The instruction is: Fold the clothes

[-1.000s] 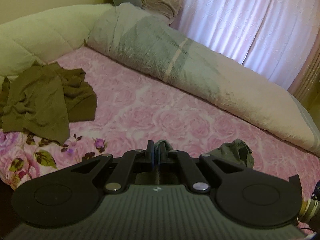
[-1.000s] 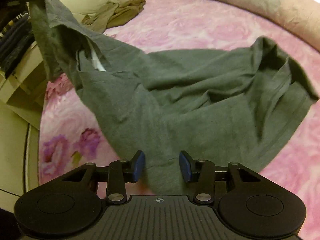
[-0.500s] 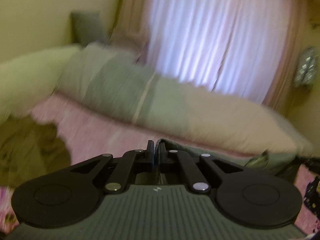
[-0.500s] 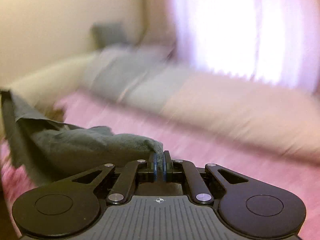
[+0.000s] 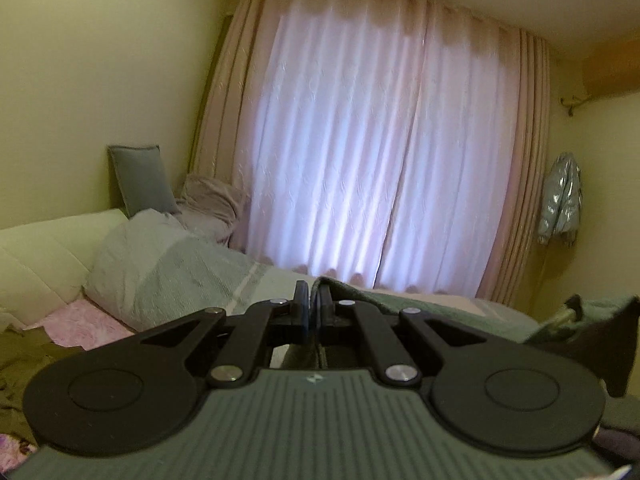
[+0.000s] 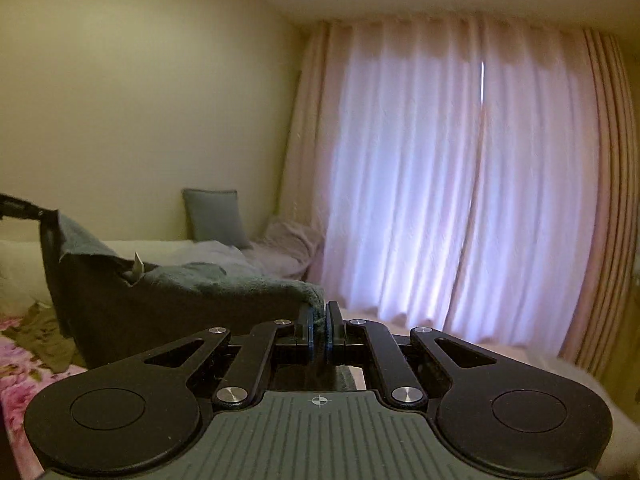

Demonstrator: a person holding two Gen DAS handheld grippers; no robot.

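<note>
Both tongs (image 5: 313,300) (image 6: 319,317) pinch grey shirt (image 6: 168,300) edge, seemingly taut.

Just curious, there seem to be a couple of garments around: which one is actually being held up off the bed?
The grey shirt, pinched by both the right gripper and the left gripper. The olive-brown garment lies crumpled on the floral bedsheet.
</note>
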